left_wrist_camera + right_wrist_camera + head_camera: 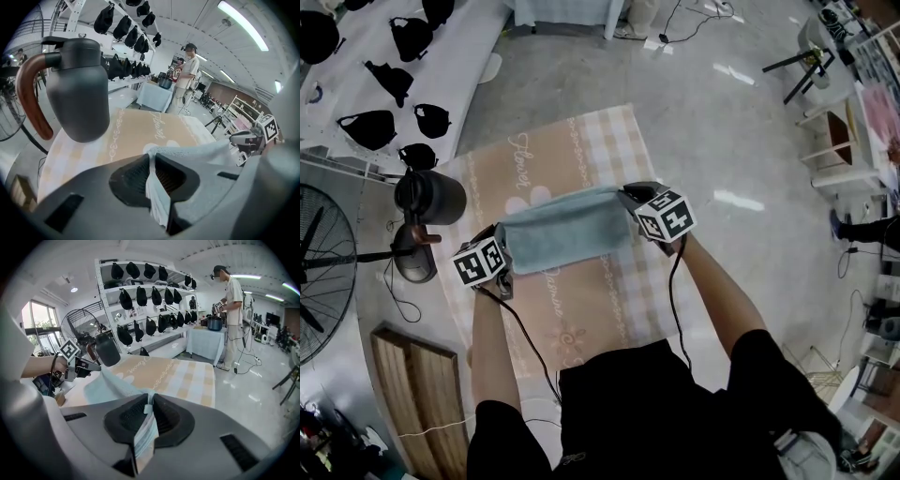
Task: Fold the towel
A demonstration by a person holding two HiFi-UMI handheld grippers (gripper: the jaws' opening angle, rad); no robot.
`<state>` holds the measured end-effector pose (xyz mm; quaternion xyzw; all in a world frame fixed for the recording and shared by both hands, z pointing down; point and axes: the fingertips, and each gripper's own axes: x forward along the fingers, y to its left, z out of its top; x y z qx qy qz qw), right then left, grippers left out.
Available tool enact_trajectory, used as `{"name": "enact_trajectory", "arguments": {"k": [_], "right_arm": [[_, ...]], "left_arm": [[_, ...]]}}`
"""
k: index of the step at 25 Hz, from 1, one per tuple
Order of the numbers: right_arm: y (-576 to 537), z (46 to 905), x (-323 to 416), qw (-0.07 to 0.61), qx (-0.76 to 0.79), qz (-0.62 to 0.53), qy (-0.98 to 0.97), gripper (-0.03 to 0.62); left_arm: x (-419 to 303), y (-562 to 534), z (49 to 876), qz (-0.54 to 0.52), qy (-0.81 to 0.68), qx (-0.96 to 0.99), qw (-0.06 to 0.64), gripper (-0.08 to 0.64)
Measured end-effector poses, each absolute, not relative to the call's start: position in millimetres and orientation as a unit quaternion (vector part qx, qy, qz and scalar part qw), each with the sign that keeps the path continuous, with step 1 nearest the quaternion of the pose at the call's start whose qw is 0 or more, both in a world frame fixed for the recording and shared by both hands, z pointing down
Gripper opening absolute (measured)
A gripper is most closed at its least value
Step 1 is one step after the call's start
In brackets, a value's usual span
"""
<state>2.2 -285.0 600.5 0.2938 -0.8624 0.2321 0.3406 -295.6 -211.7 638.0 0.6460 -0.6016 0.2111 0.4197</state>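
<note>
A pale blue terry towel (567, 230) is held stretched out between the two grippers, above a tabletop covered by a peach and cream checked cloth with flower print (581, 150). The left gripper (502, 242) is seen clamped narrow on the towel's left end; in the left gripper view the fabric is pinched between the jaws (152, 176) and runs off to the right (187, 152). The right gripper (630, 197) is likewise closed narrow on the towel's right end, with folded layers pressed between its jaws (147, 416) in the right gripper view. The towel is lifted, sagging slightly in the middle. A dark grey jug with a brown curved handle (431, 197) is stood on the cloth near the left gripper, not touching the towel.
</note>
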Motion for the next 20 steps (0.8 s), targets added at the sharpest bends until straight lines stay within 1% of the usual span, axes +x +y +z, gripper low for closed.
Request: {"name": "enact_trajectory", "arguments": {"k": [7, 8, 9, 10, 11, 12, 15, 20], "right_arm": [[-287, 606, 1, 0.341, 0.31, 0.236, -0.856, 0.037], [-287, 607, 1, 0.342, 0.315, 0.232, -0.854, 0.038], [-288, 606, 1, 0.343, 0.319, 0.227, -0.854, 0.076], [-287, 604, 1, 0.341, 0.323, 0.221, -0.854, 0.131], [-285, 601, 2, 0.338, 0.326, 0.217, -0.856, 0.168], [-281, 597, 2, 0.333, 0.328, 0.213, -0.858, 0.183], [-266, 584, 3, 0.322, 0.324, 0.203, -0.866, 0.201], [-230, 566, 7, 0.323, 0.318, 0.185, -0.872, 0.204]], "left_arm": [[-299, -214, 640, 0.206, -0.612, 0.644, 0.41, 0.041], [-300, -215, 637, 0.197, -0.618, 0.644, 0.406, 0.083], [-299, -215, 634, 0.188, -0.622, 0.645, 0.402, 0.139], [-298, -214, 630, 0.179, -0.624, 0.648, 0.398, 0.189], [-296, -211, 626, 0.173, -0.624, 0.651, 0.395, 0.212], [-294, -206, 622, 0.17, -0.623, 0.654, 0.393, 0.222], [-283, -186, 611, 0.166, -0.616, 0.666, 0.387, 0.225], [-248, -140, 600, 0.166, -0.58, 0.698, 0.387, 0.225]]}}
